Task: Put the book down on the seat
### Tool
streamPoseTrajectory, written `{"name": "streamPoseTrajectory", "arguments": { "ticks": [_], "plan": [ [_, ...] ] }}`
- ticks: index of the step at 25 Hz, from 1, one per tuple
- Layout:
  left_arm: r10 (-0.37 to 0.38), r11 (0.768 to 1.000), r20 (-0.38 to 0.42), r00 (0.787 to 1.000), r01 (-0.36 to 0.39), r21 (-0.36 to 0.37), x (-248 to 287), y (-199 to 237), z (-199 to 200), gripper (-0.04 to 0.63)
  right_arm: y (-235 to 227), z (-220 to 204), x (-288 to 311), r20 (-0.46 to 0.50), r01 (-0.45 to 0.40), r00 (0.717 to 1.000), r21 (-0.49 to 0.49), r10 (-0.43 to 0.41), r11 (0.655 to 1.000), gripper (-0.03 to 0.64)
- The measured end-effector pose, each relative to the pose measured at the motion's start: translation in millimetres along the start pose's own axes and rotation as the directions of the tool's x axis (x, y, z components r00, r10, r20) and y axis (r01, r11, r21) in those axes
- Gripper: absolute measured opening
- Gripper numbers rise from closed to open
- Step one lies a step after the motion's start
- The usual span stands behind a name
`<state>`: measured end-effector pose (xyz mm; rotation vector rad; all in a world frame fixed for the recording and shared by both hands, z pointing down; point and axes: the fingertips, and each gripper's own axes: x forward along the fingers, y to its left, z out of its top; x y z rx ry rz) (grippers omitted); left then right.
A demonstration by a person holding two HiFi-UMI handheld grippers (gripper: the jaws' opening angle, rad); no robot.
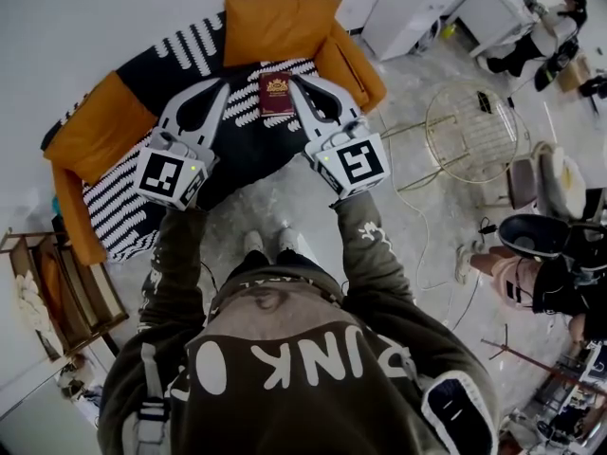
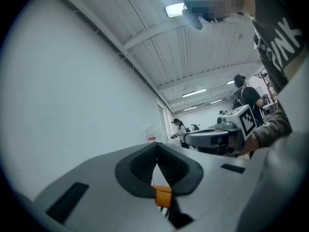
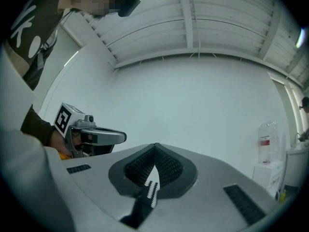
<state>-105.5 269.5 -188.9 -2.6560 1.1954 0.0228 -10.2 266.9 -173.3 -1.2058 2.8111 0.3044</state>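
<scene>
Maroon book (image 1: 276, 94) lies on the striped throw (image 1: 243, 105) by the orange armchair's (image 1: 280, 25) backrest, between the left gripper (image 1: 226, 85) and right gripper (image 1: 297, 83), both closed and empty.

Seat (image 1: 251, 150) is boxed in pretty tight; orange arm (image 1: 95, 126) one side, another arm (image 1: 353, 64) opposite, back cushion (image 1: 280, 22) behind; front and top are open; wire table (image 1: 471, 131) sits off right, wooden shelf (image 1: 66, 282) left.

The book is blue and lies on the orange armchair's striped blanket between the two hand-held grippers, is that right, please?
No: the head view shows the book is dark red, not blue. It lies on the striped blanket of the orange armchair, between the left hand-held gripper and right hand-held gripper.
</scene>
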Motion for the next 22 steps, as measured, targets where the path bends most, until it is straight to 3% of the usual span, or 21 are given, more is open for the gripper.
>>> {"name": "streamPoseTrajectory", "arguments": {
  "ticks": [22],
  "plan": [
    [-0.002,1.0,0.016,1.0,0.002,0.005,3.1,-11.3,5.0,0.003,-6.5,4.4,-12.3,0.008,0.016,1.0,0.005,-0.016,1.0,0.009]
  ]
}}
